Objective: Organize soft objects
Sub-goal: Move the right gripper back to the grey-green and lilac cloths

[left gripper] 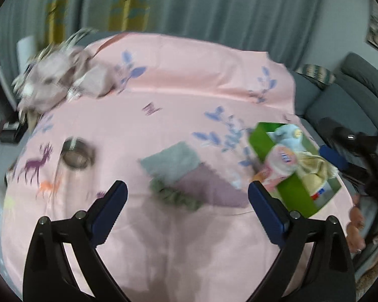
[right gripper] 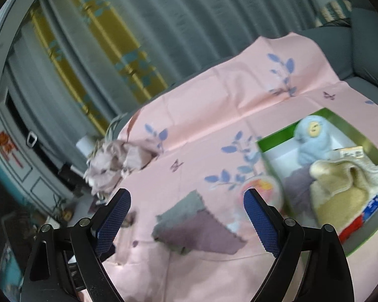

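Grey curtains [left gripper: 214, 7] are hanging behind a pink sheet [left gripper: 184, 80]. Left wrist view: the left gripper [left gripper: 187, 188] is hovering with jaws wide apart and empty above a grey cloth [left gripper: 174, 159] overlapping a mauve cloth [left gripper: 209, 188]; a green box [left gripper: 296, 196] is sitting at right. Right wrist view: the right gripper [right gripper: 187, 197] is hanging wide apart and empty, the box [right gripper: 264, 148] holding a blue plush toy [right gripper: 311, 143] and a cream one [right gripper: 340, 188].

Crumpled pink cloth [left gripper: 55, 85] motion-blurred; green box [right gripper: 264, 148] partly behind right tool finger.
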